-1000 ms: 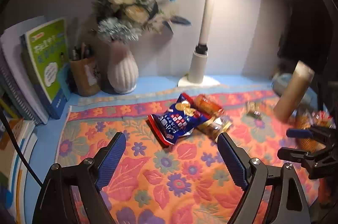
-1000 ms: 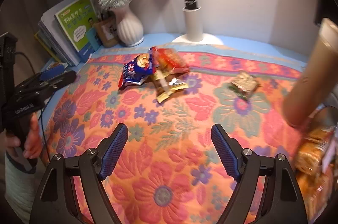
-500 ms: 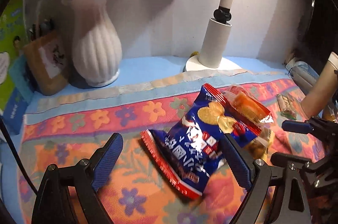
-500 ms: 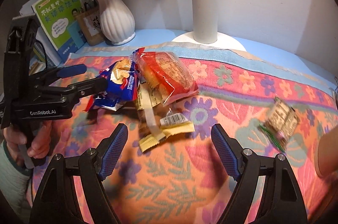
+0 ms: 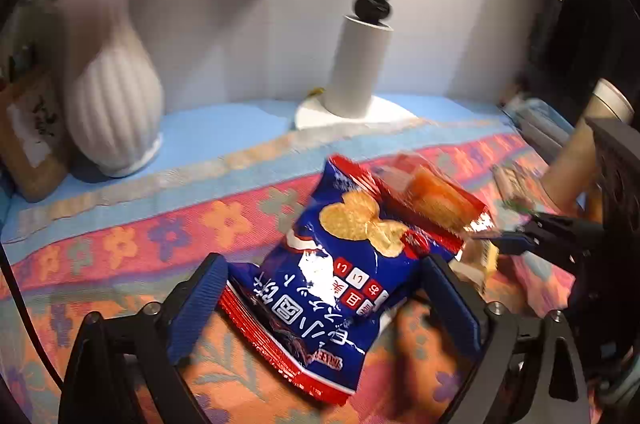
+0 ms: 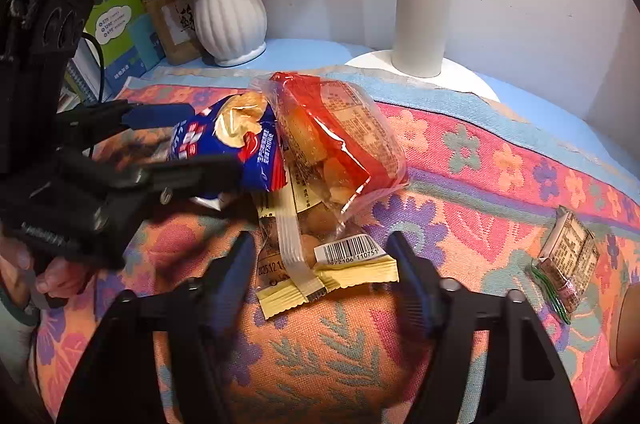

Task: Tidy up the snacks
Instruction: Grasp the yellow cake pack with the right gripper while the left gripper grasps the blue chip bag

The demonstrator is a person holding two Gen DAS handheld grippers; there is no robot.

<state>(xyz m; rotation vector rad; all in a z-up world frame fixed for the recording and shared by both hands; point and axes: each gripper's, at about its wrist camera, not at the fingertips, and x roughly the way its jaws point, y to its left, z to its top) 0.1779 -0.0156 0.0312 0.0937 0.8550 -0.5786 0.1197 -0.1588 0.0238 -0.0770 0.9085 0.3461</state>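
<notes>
A blue snack bag (image 5: 332,288) lies on the floral cloth, and my left gripper (image 5: 324,296) straddles its lower half. The left jaws are opening, with the bag between them and the pads (image 5: 200,304) right at its edges. A red packet (image 6: 340,136) leans over the bag's top. Below it lies a yellow-edged clear packet (image 6: 320,264). My right gripper (image 6: 322,264) has its jaws closing around this packet, pads (image 6: 404,264) close beside its sides. The right wrist view shows the left gripper (image 6: 188,144) around the blue bag (image 6: 232,140).
A small green-edged packet (image 6: 564,260) lies apart at the right. A white ribbed vase (image 5: 112,104), a lamp base (image 5: 356,76) and books (image 6: 116,8) stand along the back. A brown tube (image 5: 580,152) rises at the right. The floral cloth (image 6: 480,184) covers the blue table.
Both grippers came forward and down onto the snack pile. The left jaws widened around the blue bag. The right jaws narrowed around the yellow-edged packet.
</notes>
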